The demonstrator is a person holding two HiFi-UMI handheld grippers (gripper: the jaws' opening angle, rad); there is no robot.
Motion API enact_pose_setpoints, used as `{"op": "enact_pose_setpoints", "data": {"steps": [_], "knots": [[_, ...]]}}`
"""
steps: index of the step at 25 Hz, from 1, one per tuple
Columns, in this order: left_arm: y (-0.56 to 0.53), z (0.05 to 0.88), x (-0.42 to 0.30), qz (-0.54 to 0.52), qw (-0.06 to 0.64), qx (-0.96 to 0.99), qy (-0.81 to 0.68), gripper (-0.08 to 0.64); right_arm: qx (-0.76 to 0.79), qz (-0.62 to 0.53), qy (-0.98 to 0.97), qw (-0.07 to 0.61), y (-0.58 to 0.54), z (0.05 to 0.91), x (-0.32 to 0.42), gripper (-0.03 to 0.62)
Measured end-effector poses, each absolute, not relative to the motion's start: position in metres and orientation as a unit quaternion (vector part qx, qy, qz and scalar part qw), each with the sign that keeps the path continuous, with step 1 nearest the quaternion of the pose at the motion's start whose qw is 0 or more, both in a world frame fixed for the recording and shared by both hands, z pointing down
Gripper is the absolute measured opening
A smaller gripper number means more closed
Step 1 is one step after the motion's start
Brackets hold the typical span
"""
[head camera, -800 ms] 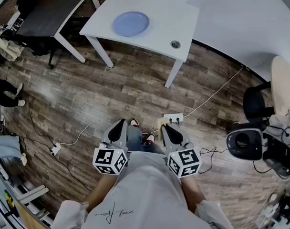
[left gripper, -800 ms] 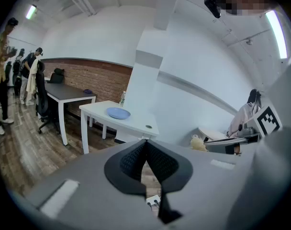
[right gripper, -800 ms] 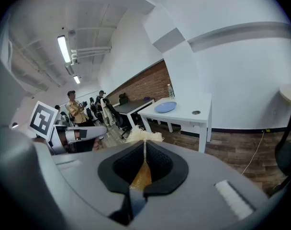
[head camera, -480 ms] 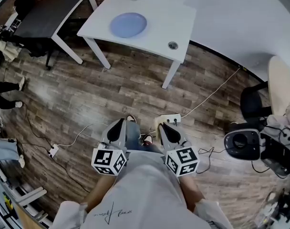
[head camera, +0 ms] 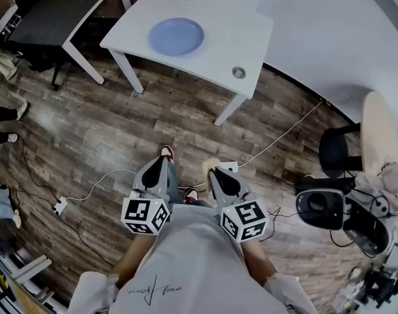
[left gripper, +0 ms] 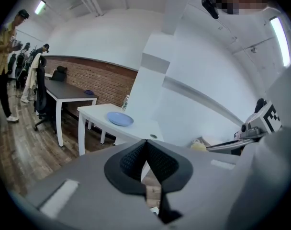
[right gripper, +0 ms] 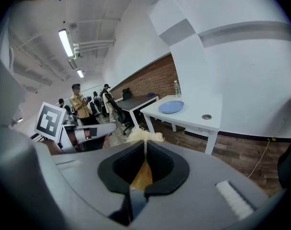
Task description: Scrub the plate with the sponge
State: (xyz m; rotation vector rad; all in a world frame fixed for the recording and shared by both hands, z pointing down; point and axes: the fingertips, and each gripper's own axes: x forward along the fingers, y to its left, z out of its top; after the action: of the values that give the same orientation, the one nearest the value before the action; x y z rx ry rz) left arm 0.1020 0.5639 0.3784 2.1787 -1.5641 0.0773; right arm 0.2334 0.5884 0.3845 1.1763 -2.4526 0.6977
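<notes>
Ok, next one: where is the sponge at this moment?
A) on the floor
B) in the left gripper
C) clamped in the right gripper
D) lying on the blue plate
C: the right gripper view shows the yellow sponge pinched between the shut jaws of the right gripper, while the plate lies bare on the white table.

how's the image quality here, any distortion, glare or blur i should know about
Head view: strong fisheye bend curves the white table and floorboards, but the blue plate is sharp. Left gripper view: dark round vignette at the corners, the ceiling light blows out white, a mosaic patch at the top. Right gripper view: same vignette, the near sponge looks slightly soft, the far plate clear.
</notes>
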Motion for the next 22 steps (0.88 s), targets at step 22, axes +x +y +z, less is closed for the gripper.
{"op": "enact_pose_setpoints", "data": {"steps": [22], "knots": [[0.373, 0.360, 0.003, 0.031, 0.244, 0.812, -0.530, 0.000, 0.410, 0.243, -0.862, 0.172, 0.383, 0.349, 0.122, 0.014]]}}
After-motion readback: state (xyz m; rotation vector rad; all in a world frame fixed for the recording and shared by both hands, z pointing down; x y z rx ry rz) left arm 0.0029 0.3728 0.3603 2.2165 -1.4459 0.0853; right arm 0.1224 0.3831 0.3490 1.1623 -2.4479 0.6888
